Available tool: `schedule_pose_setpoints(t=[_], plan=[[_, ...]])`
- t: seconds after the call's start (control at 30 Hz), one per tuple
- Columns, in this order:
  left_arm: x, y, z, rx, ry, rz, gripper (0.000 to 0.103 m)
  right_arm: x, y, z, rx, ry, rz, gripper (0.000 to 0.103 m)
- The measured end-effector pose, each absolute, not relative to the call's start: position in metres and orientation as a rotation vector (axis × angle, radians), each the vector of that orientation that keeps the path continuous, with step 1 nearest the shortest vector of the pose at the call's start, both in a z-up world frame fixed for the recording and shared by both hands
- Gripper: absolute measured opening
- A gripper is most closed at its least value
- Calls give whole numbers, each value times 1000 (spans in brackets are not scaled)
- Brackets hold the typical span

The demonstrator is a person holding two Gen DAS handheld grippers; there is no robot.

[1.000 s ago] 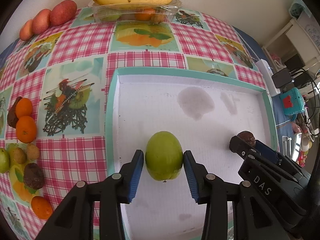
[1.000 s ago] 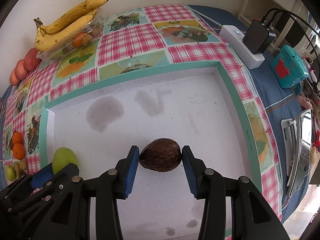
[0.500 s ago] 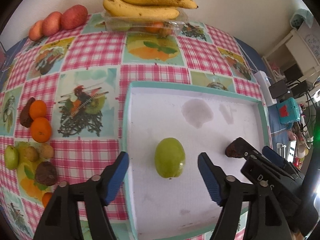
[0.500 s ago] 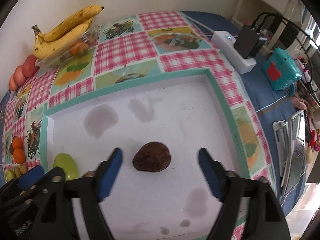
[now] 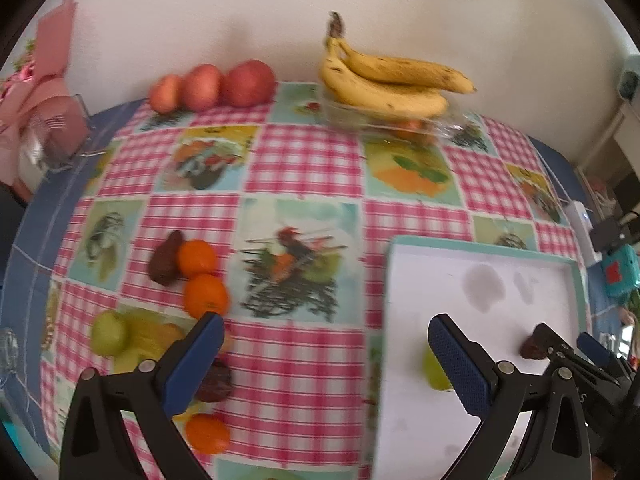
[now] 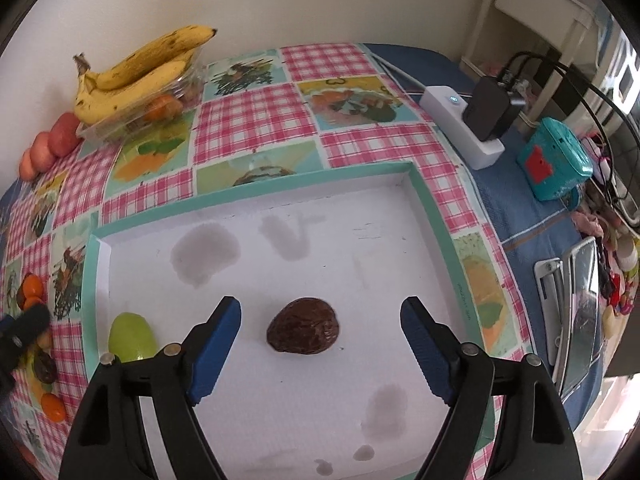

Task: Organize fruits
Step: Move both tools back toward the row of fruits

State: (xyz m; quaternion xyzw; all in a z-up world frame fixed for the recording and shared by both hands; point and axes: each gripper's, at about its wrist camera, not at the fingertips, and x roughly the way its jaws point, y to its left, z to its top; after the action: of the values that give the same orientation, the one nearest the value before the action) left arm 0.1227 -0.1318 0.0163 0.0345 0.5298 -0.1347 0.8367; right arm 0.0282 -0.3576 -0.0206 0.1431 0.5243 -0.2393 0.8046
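Now both hand-held grippers are released, jaws spread wide with nothing between the pads. From the right wrist, the right hand-held gripper [image 6: 320,344] hovers over the white tray [image 6: 256,196], and the dark brown fruit [image 6: 303,331] lies on the tray floor between the blue pads [image 6: 216,350], touching neither. A green pear [image 6: 132,337] rests in the tray's near left corner, just beside the teal rim, well apart from the brown fruit. Grey stains mark the tray floor.

From the left wrist, the view is blurred. The left hand-held gripper [image 5: 326,364] hangs over the checked cloth [image 5: 304,160] on the bench, left of the tray [image 5: 480,250]; its right pad partly hides the pear [image 5: 434,372]. Loose fruit sits on the cloth at the left: 2 oranges [image 5: 198,258] stacked beside a dark fruit [image 5: 166,258], a green fruit [image 5: 108,333] below them, another dark fruit [image 5: 216,378] behind the left pad, and a 3rd orange [image 5: 207,434] nearest the camera. At the far edge by the wall stand 3 red apples [image 5: 212,86] in a row and a bunch of bananas [image 5: 384,80] lying on a clear punnet [image 5: 400,124] that holds more fruit
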Motion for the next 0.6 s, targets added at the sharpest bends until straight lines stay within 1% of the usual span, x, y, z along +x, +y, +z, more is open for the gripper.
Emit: schedule_pose_setpoints(t=[0.13, 0.37, 0.6], plan=[[125, -116, 21, 83, 1084, -241, 103, 32, -349, -22, 310, 1121, -494, 83], [129, -83, 40, 12, 996, -210, 103, 41, -330, -18, 328, 1116, -423, 83], [133, -42, 56, -56, 963, -153, 103, 51, -305, -9, 310, 1110, -377, 83]])
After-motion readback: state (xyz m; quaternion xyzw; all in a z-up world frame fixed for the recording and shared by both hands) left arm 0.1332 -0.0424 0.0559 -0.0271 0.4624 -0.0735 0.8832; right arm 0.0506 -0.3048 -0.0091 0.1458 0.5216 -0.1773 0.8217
